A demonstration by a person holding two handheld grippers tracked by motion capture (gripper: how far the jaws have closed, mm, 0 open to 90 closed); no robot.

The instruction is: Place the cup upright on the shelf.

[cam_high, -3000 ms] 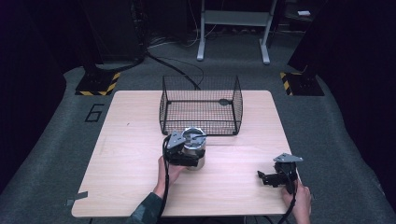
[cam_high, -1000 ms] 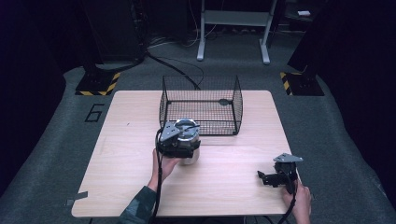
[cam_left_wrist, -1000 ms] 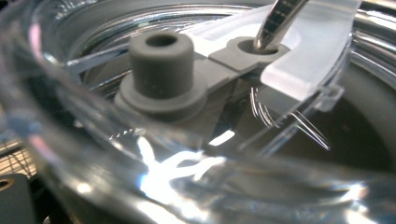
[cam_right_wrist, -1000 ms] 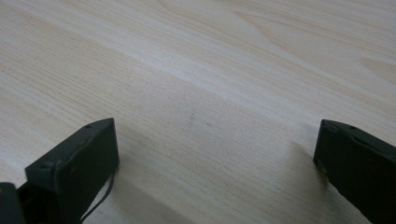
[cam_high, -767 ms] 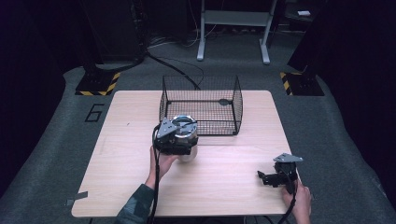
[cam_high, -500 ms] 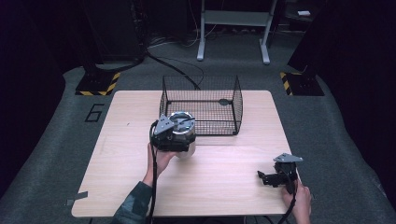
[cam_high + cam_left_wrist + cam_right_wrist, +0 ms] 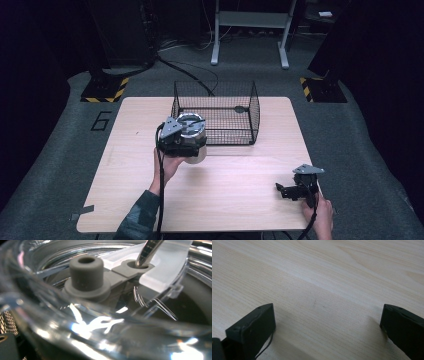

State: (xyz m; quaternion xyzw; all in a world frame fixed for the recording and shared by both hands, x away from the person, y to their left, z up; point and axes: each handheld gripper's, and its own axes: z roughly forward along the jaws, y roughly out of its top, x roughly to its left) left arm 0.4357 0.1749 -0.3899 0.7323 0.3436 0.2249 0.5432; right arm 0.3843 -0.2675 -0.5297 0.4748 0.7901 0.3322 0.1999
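A clear round jar (image 7: pixel 196 151) with a see-through lid hangs above the table in front of the black wire basket's (image 7: pixel 215 111) near left corner. My left gripper (image 7: pixel 179 138) is shut on it, a hand underneath. The left gripper view looks down close on the jar lid (image 7: pixel 105 322), with a grey rubber stopper (image 7: pixel 86 267) and a metal straw (image 7: pixel 149 250) through it. My right gripper (image 7: pixel 292 190) rests low at the table's near right, held by a hand. Its jaws stand wide open over bare wood, with nothing between the fingers (image 7: pixel 254 325).
The wire basket stands open-topped at the back middle of the light wooden table (image 7: pixel 240 185), with a small dark item (image 7: pixel 240 109) inside. A bit of its mesh (image 7: pixel 7 320) shows beside the jar. Dark floor, a metal stand (image 7: pixel 248 30) and striped bases (image 7: pixel 105 90) lie beyond.
My left gripper has carried the jar to the left and farther from the person, up to the basket's near left corner. The right gripper has stayed put.
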